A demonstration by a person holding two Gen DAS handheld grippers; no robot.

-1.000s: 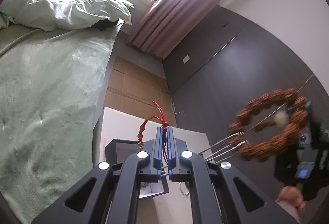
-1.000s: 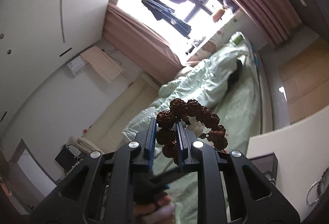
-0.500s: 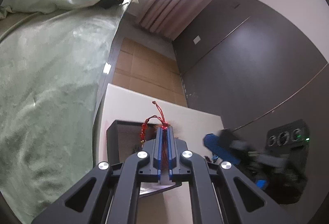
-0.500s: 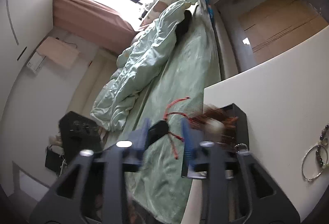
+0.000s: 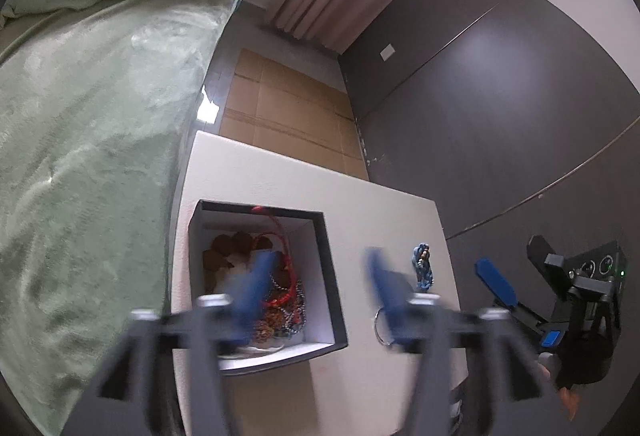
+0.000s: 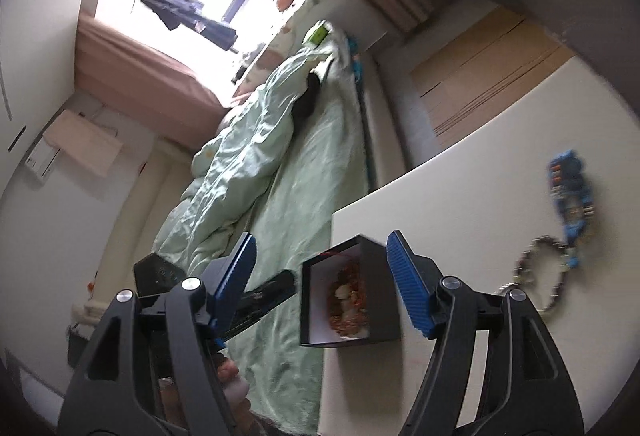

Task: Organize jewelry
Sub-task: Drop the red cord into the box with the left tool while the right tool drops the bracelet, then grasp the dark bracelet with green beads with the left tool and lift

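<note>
A black box with a white inside (image 5: 328,260) stands on the white table (image 5: 280,175). It holds the brown bead bracelet (image 5: 228,248), the red cord piece (image 5: 286,276) and other jewelry. My left gripper (image 5: 316,288) is open and empty above the box, blurred. A blue braided bracelet (image 5: 422,268) and a metal ring bangle (image 5: 380,324) lie on the table right of the box. My right gripper (image 6: 322,284) is open and empty above the box (image 6: 378,300). The blue bracelet (image 6: 572,191) and the bangle (image 6: 540,276) also show in the right wrist view.
A bed with a green cover (image 5: 80,155) runs along the table's left side. Cardboard sheets (image 5: 288,115) lie on the floor beyond the table. A dark wall (image 5: 500,115) stands to the right. The other gripper (image 5: 576,300) is at the far right.
Both grippers have opened. The red cord piece and the brown bead bracelet now lie in the box. Both grippers have tilted down toward the table.
</note>
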